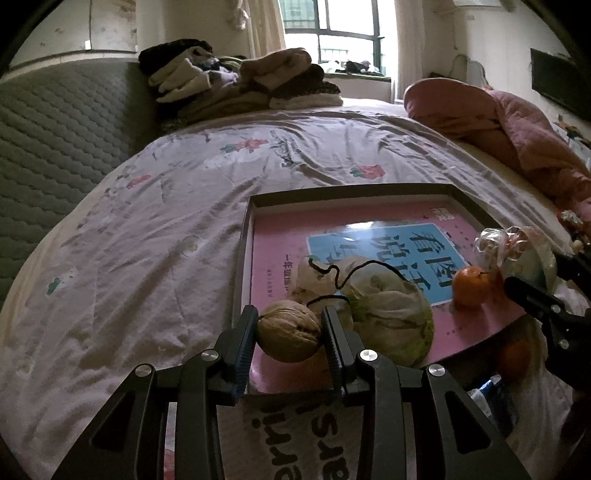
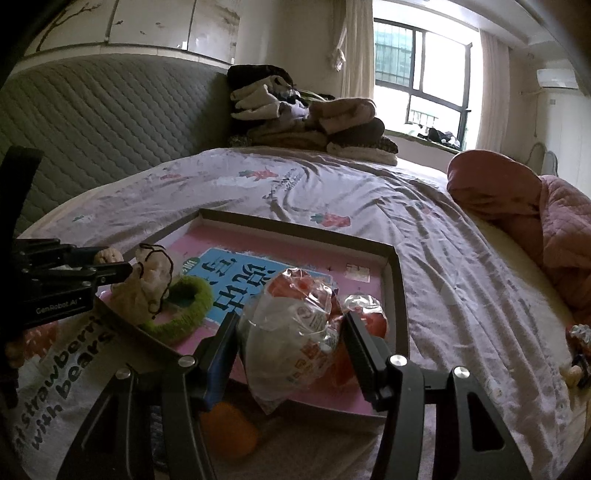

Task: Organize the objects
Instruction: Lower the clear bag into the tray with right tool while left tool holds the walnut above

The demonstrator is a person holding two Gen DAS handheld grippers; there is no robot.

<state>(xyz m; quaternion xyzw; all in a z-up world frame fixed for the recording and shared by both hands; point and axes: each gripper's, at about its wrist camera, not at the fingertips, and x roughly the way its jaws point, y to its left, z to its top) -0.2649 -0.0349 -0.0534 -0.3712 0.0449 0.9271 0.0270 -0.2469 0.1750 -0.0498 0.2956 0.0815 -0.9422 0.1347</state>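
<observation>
Brown wrinkled walnut (image 1: 289, 331) being clamped by left gripper (image 1: 289, 322); crinkled clear plastic packet (image 2: 295, 332) being clamped by right gripper (image 2: 291, 334); shallow dark-rimmed box (image 2: 400, 280) being crowded by mesh pouch (image 1: 388, 310), orange tangerine (image 1: 470, 286).

A bed (image 1: 155, 229) fills the room, spread with a pale floral quilt (image 2: 369, 192). A grey quilted headboard (image 1: 55, 140) stands along its left side. Folded clothes (image 1: 236, 85) are piled at the far end, near a barred window (image 2: 417, 70) with cream curtains (image 2: 354, 48). A pink padded blanket (image 2: 535, 218) lies bunched on the right. White cabinets (image 2: 155, 26) sit above the headboard, and an air conditioner (image 2: 556, 78) hangs on the right wall.
</observation>
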